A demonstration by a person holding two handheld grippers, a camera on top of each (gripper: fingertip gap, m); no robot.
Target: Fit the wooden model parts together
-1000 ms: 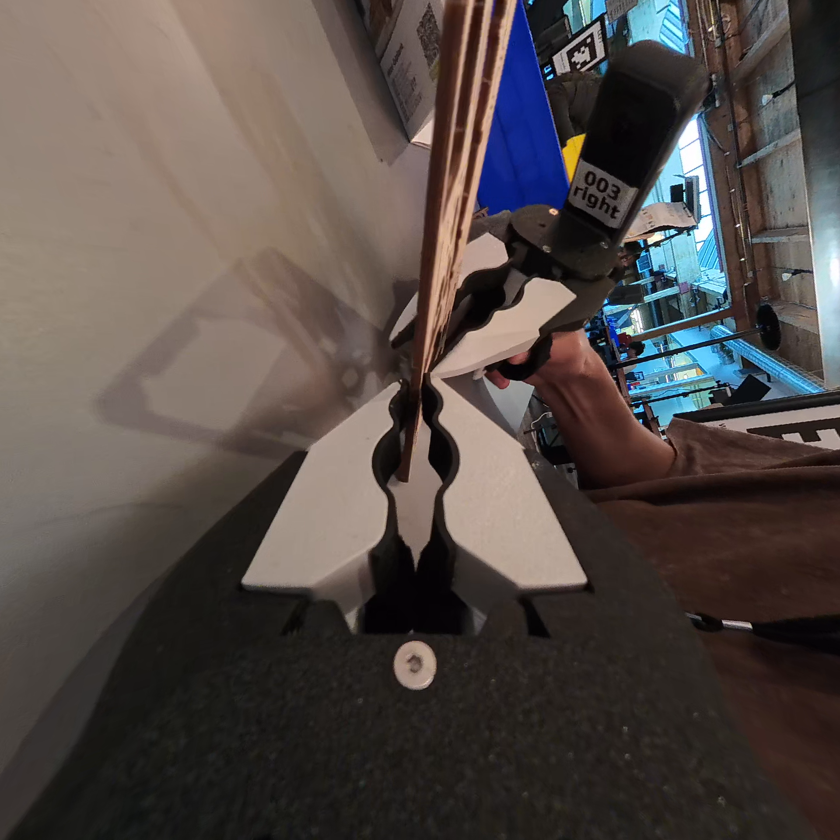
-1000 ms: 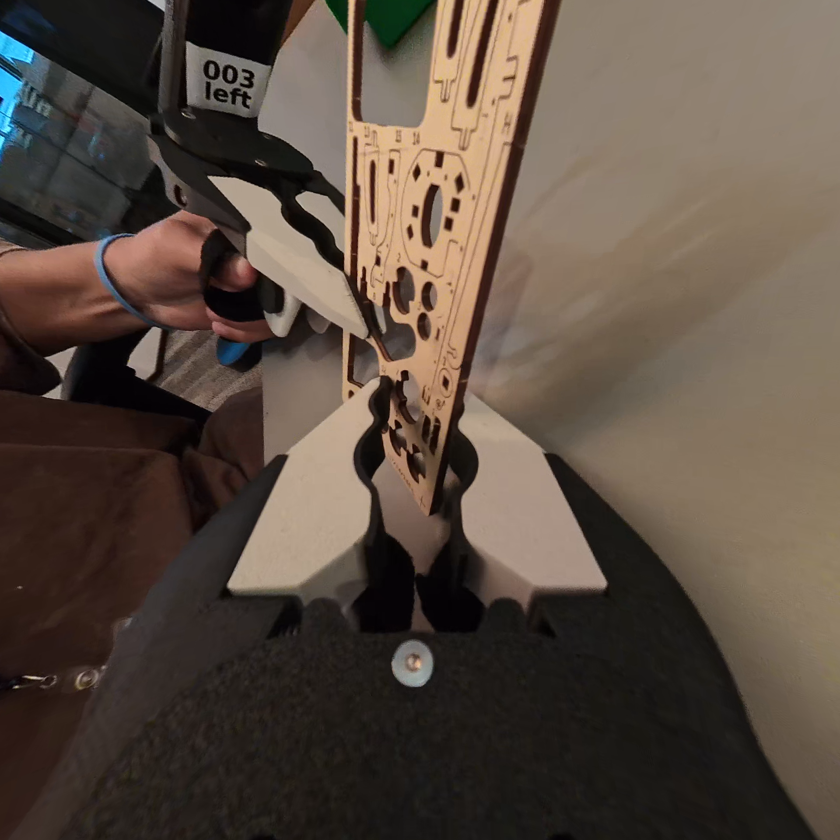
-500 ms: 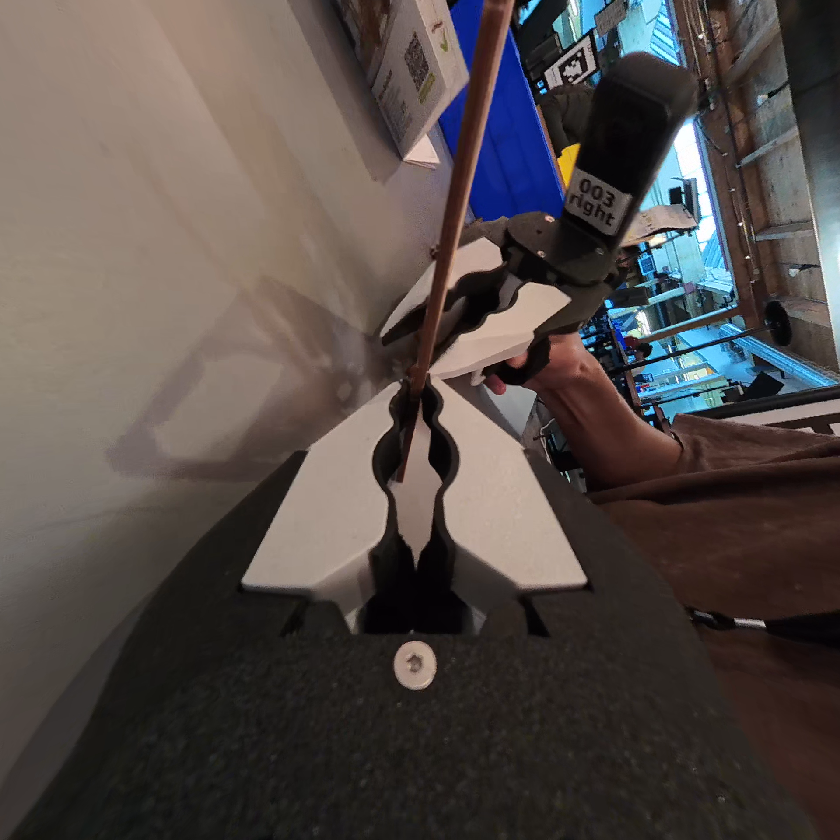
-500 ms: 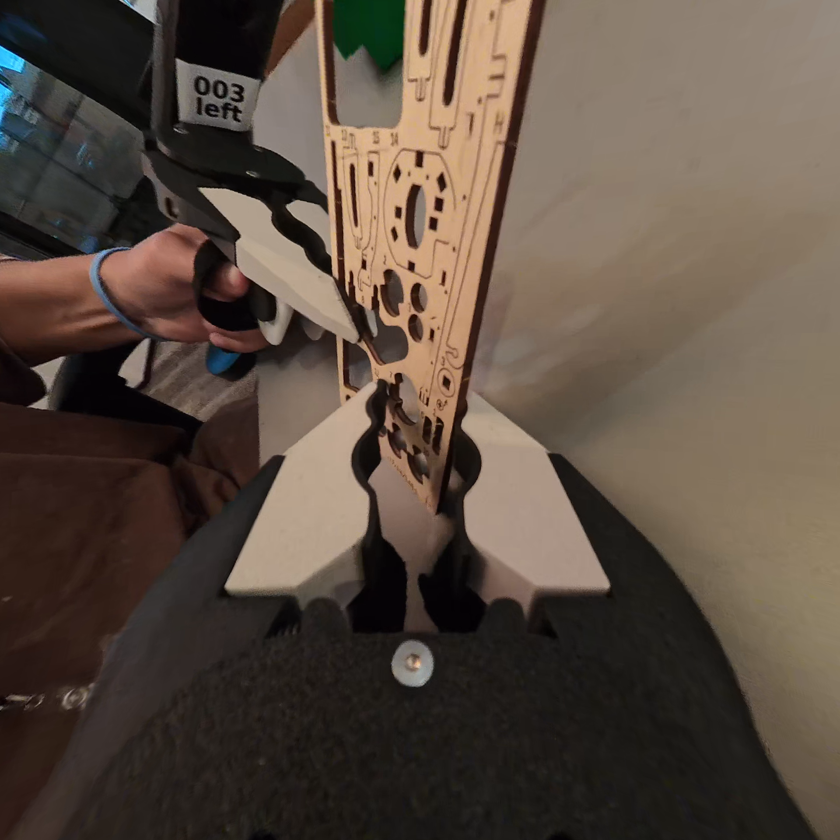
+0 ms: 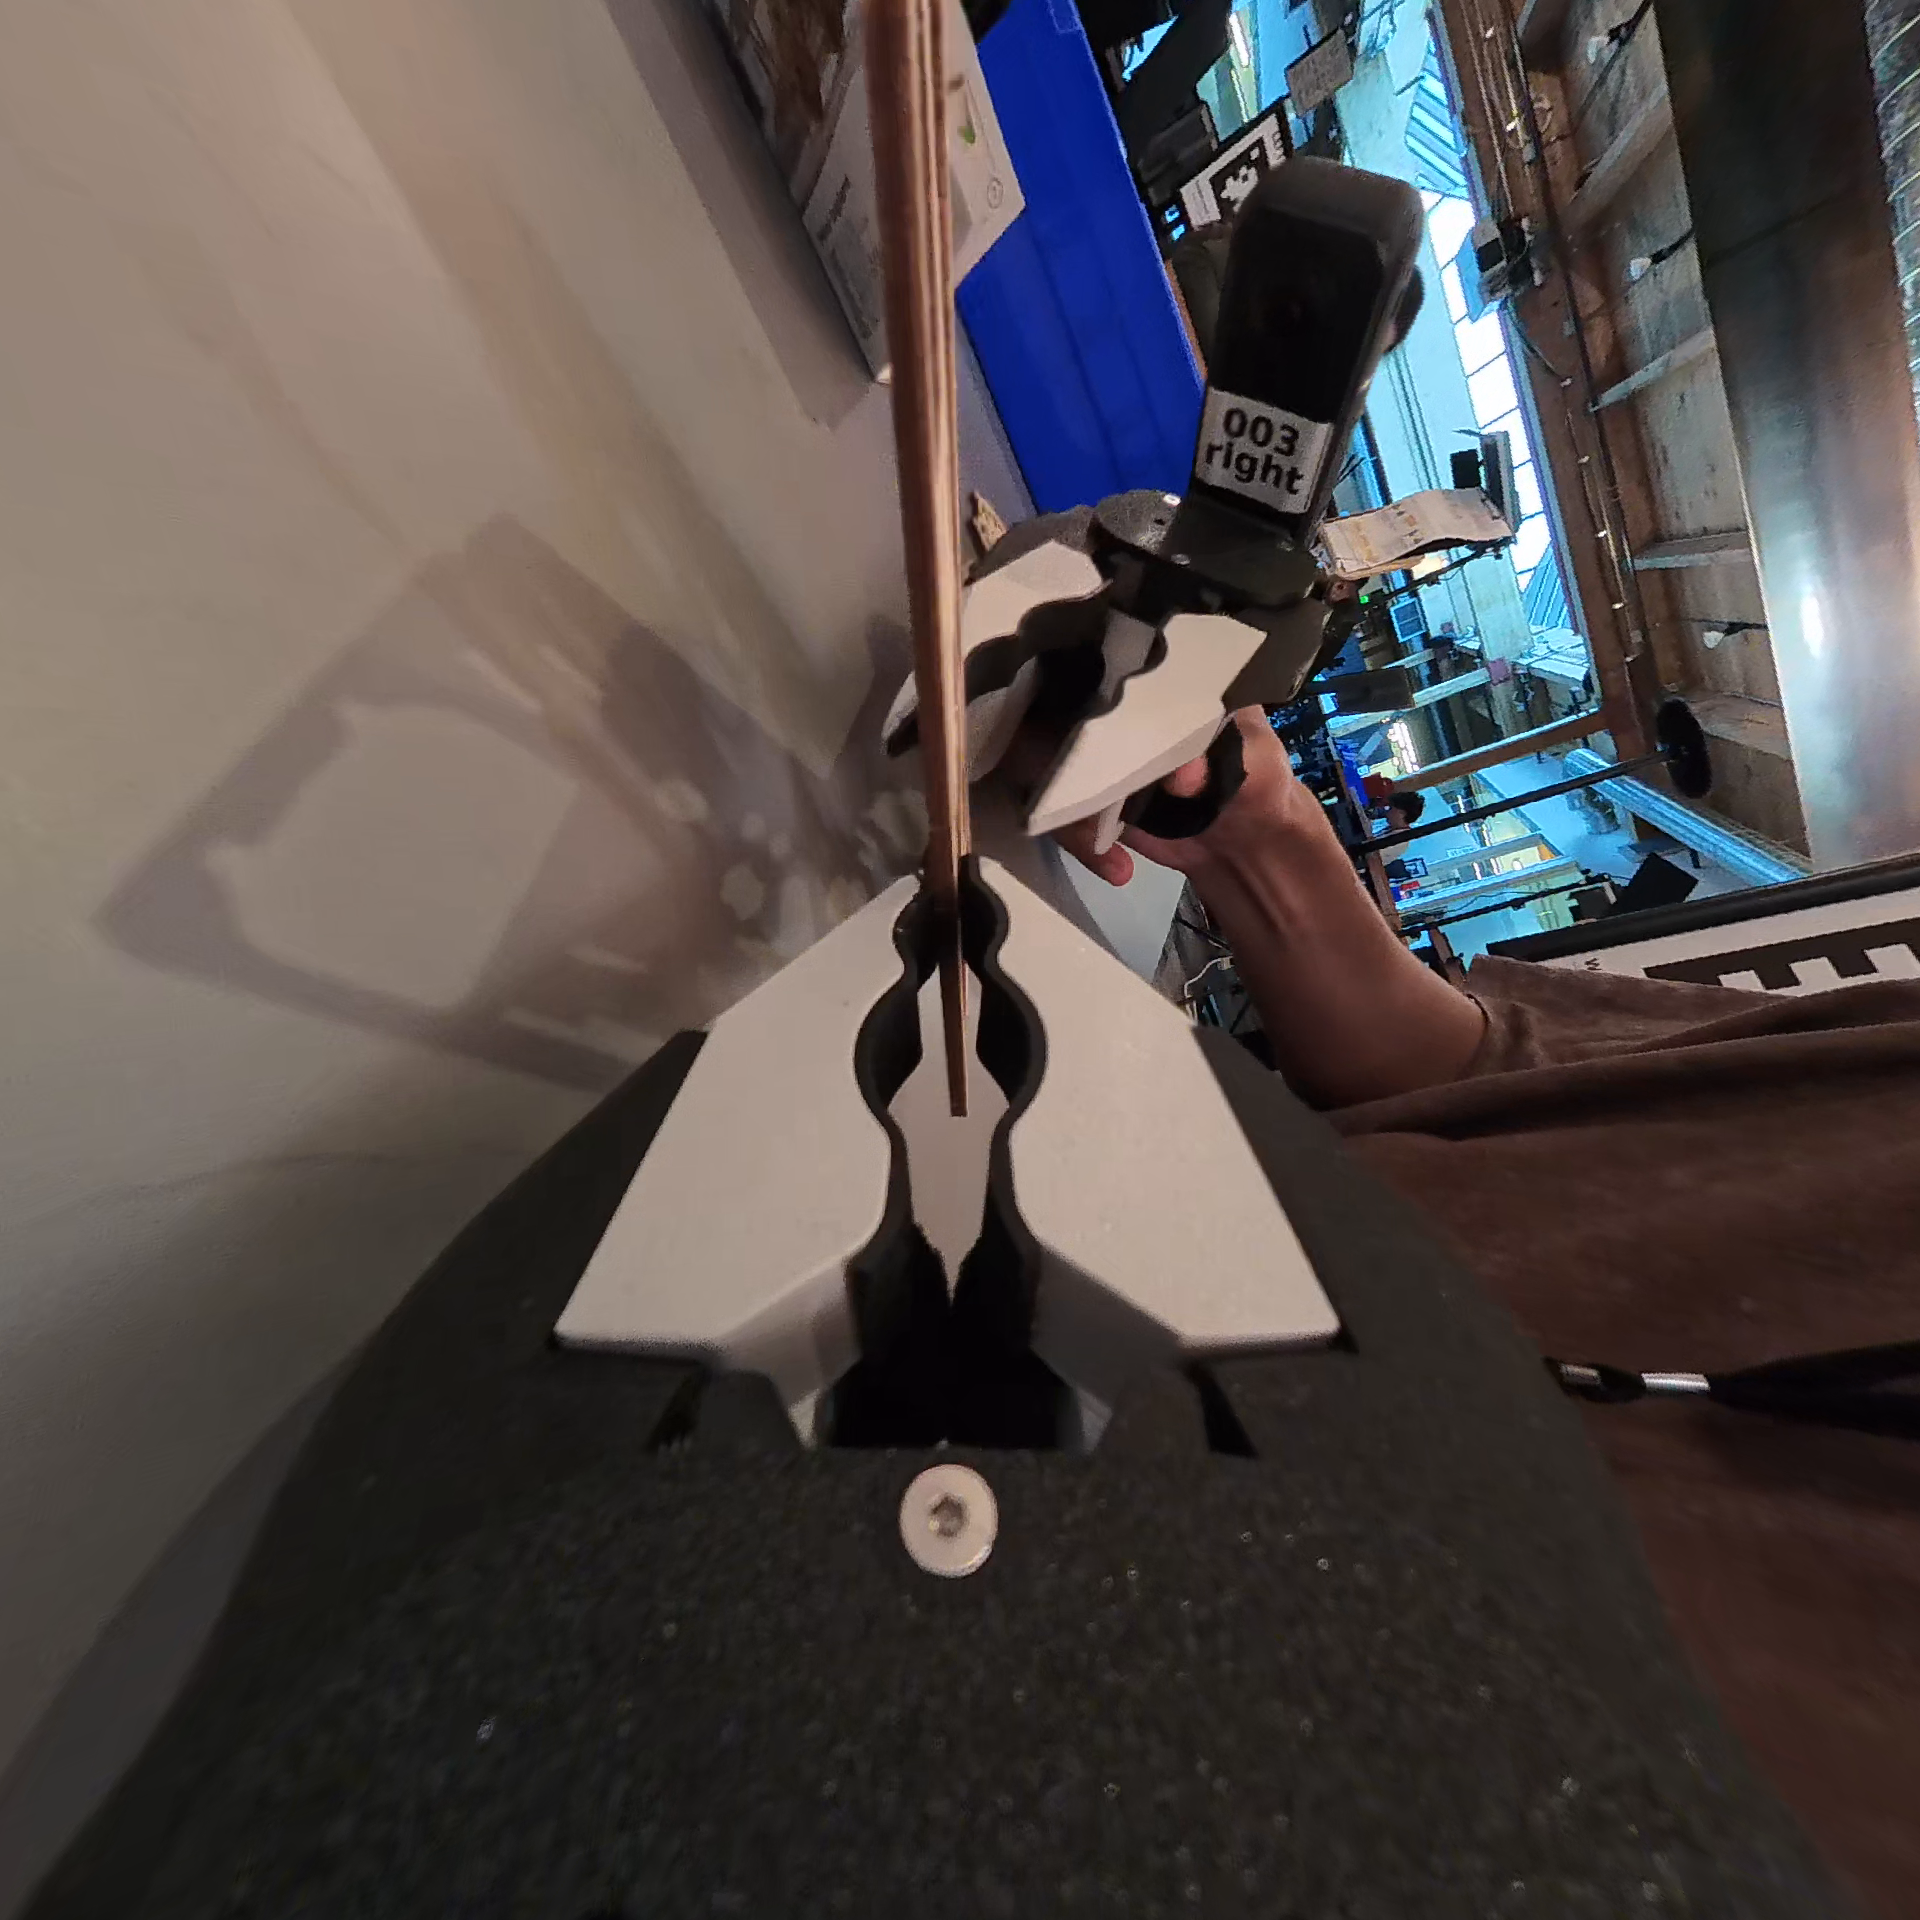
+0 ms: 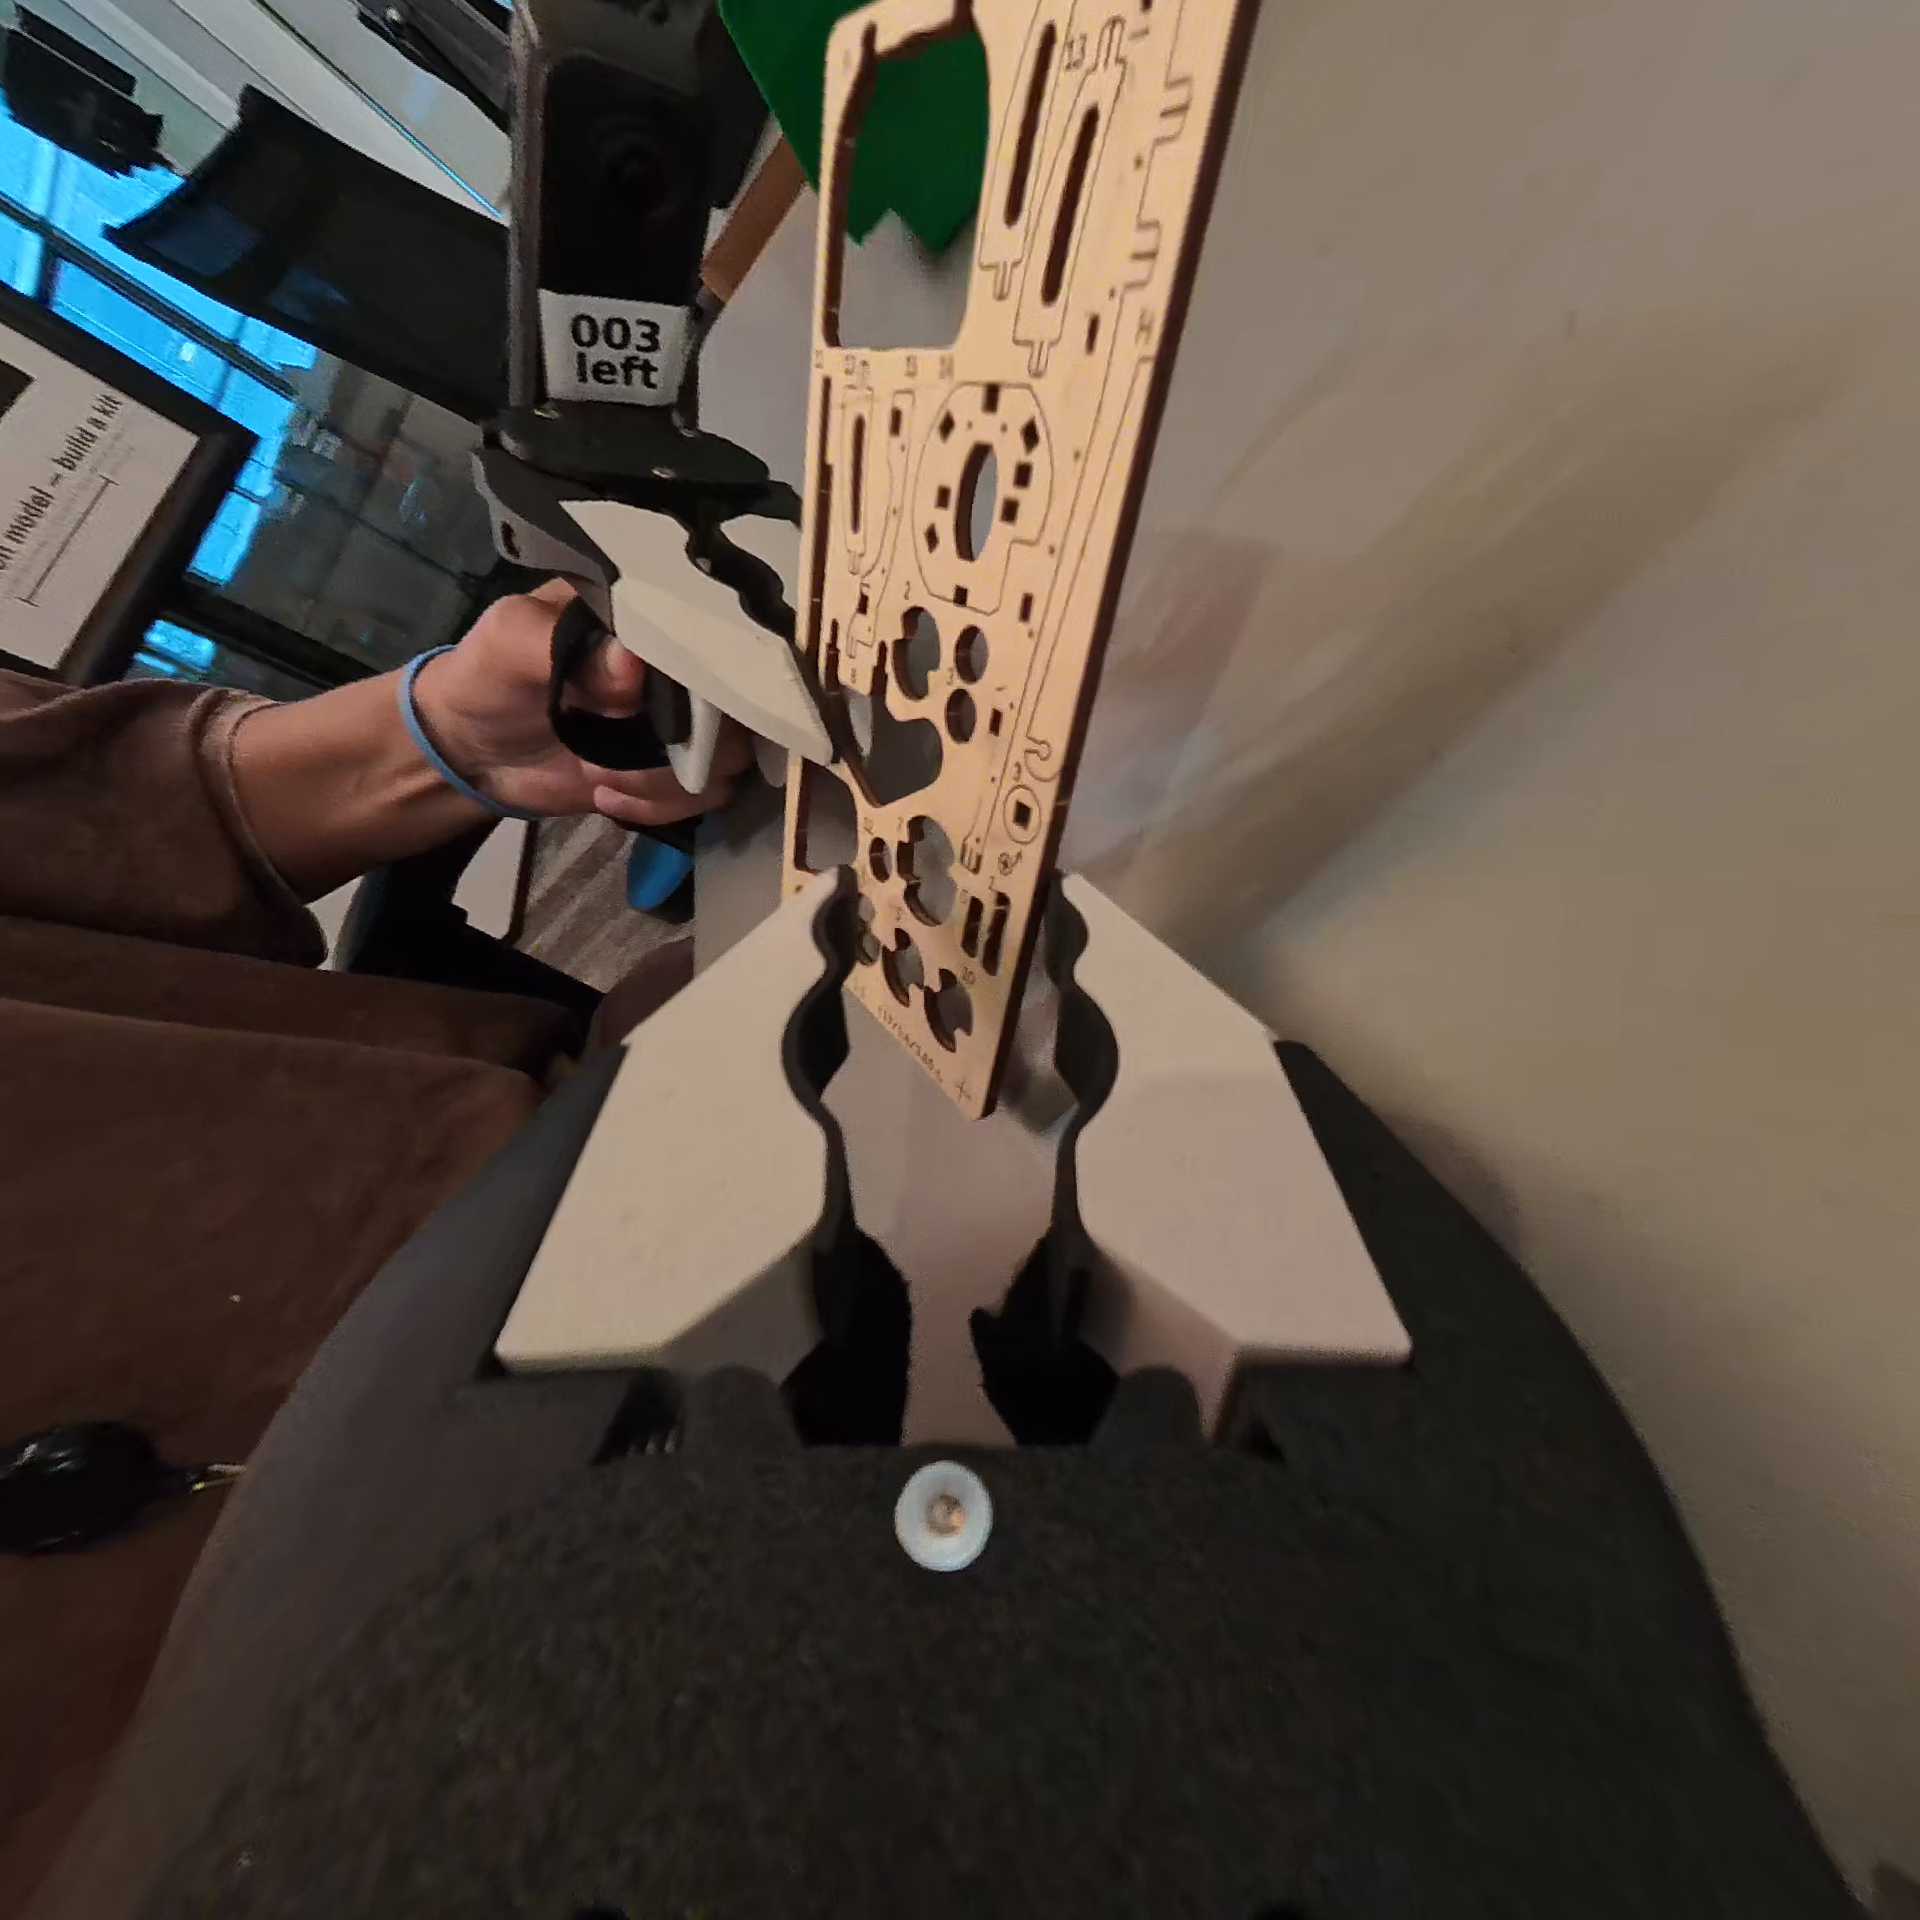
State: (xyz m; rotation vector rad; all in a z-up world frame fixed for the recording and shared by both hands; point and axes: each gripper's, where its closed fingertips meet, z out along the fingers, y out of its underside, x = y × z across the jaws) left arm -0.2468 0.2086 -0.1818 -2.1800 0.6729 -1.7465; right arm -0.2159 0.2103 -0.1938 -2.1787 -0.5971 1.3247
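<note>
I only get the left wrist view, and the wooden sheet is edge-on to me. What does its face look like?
Observer: In the right wrist view the wooden sheet is face-on, with laser-cut outlines and many empty holes.
Operator: Where does my hand-held gripper pinch it?
Observer: The left hand-held gripper grips the edge on the person's side, beside a large cutout.
Operator: Is the right one closed?
Observer: No, the right hand-held gripper is open, with the sheet's bottom corner between its fingers.

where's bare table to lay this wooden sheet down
Bare white tabletop spreads beside the wooden parts sheet, short of the cardboard box and blue bin. Crowded where the left gripper and right gripper meet at the sheet's lower end.
</note>
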